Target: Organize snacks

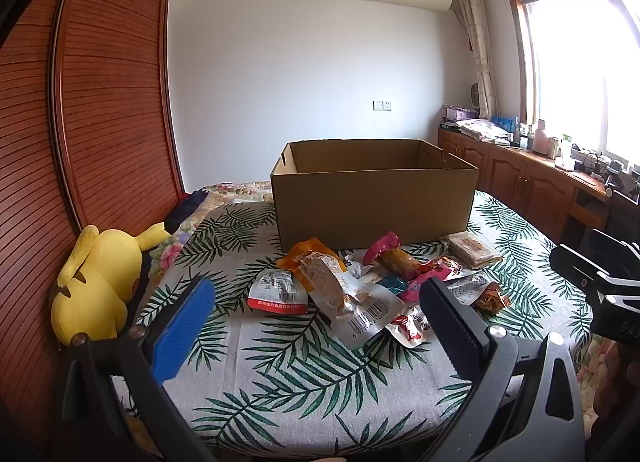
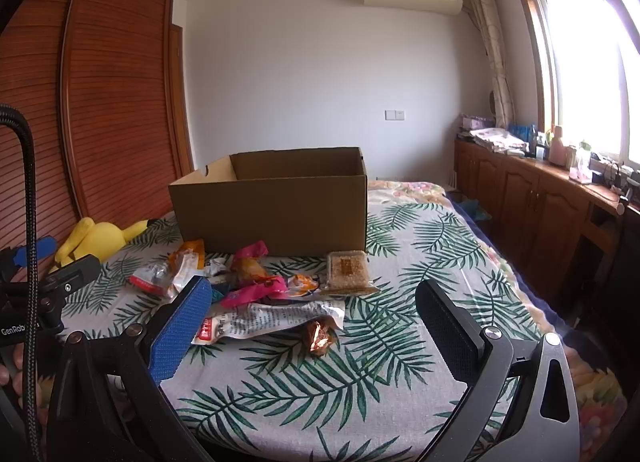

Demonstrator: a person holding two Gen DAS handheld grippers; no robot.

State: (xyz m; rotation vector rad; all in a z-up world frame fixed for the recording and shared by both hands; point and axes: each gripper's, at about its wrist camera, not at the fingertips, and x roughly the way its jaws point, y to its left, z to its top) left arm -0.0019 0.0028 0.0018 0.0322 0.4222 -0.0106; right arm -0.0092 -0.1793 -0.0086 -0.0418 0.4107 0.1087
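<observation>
An open cardboard box (image 1: 374, 198) (image 2: 272, 202) stands at the far side of a leaf-print table. In front of it lies a loose pile of snack packets (image 1: 360, 286) (image 2: 256, 286): orange, pink, silver and red wrappers, plus a clear-wrapped brown cake (image 1: 472, 252) (image 2: 347, 272). A small brown-gold packet (image 2: 320, 336) lies nearest the front. My left gripper (image 1: 320, 314) hovers open above the near side of the pile, nothing between its fingers. My right gripper (image 2: 316, 322) is open too, over the pile's right front, holding nothing.
A yellow plush toy (image 1: 100, 278) (image 2: 94, 240) lies at the table's left edge against a slatted wooden wardrobe (image 1: 100, 102). A wooden cabinet (image 2: 540, 198) with clutter runs under the window at right. The leaf-print cloth (image 1: 304, 386) (image 2: 380, 382) covers the near table.
</observation>
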